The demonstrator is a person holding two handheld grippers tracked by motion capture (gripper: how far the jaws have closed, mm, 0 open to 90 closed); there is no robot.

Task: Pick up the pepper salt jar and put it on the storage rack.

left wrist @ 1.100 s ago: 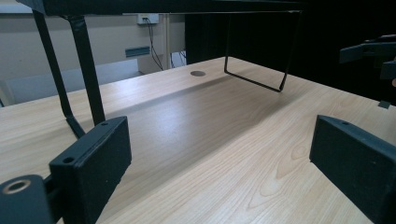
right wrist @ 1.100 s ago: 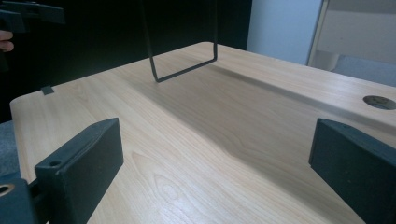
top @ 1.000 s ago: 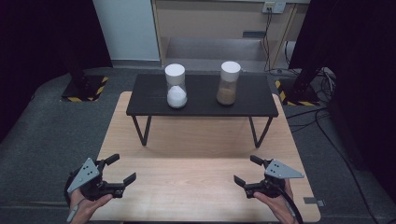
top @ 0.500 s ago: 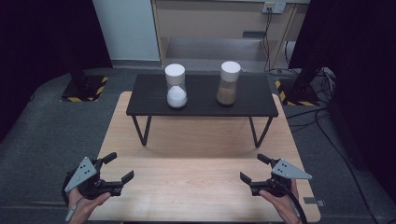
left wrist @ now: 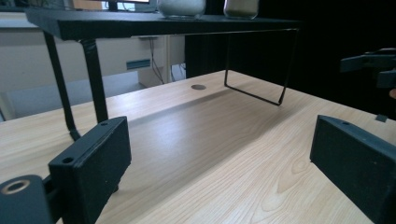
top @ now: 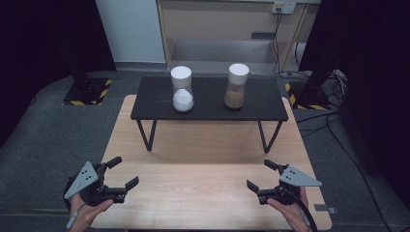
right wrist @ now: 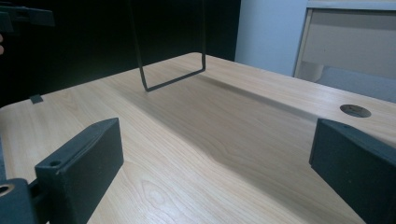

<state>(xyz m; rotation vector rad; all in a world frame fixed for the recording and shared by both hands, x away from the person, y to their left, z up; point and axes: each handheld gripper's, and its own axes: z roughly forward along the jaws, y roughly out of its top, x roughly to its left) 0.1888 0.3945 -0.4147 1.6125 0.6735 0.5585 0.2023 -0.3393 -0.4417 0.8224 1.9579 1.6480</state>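
Hourglasses — 2 of them, a white-sand hourglass (top: 182, 90) and a brown-sand hourglass (top: 236, 86), upright on the black shelf (top: 208, 104) — look fragile and slick, best pinched at the waist, while left gripper (top: 120, 177) and right gripper (top: 261, 176) hover spread, empty.

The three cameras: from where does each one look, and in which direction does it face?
High view: above the near edge, facing forward and down on the wooden table; both hands, left gripper, right gripper.
Left gripper view: low over the table, looking between its open jaws toward the black shelf.
Right gripper view: low, looking between its open jaws across the table.
Shared: the shelf's wire leg.
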